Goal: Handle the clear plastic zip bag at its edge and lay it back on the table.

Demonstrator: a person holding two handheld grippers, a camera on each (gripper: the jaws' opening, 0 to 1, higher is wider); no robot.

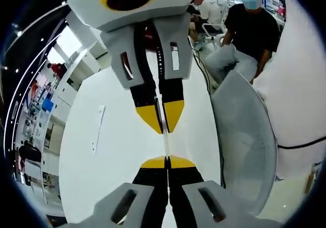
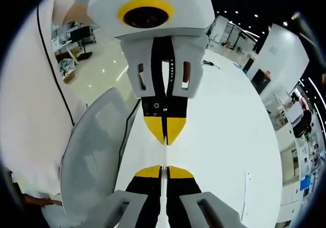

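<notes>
Clear plastic zip bag [image 1: 166,140]: thin edge stretched between both tools, above white table [image 1: 112,151].
Left gripper [image 1: 167,161]: clamped on bag edge.
Right gripper [image 2: 164,171]: likewise clamped.
Risk: slippery film may slip or tear if pulled apart.

— Inspector: State the build of your left claw [image 1: 166,163].

— Grey-white moulded shell, slotted on each side; black jaws ending in yellow wedge tips.

— Inspector: And the right claw [image 2: 164,171]?

— Same pattern. Seen from the left, it shows a toothed black strip between its shells. I wear a white garment [image 2: 30,116] with a thin dark line.
</notes>
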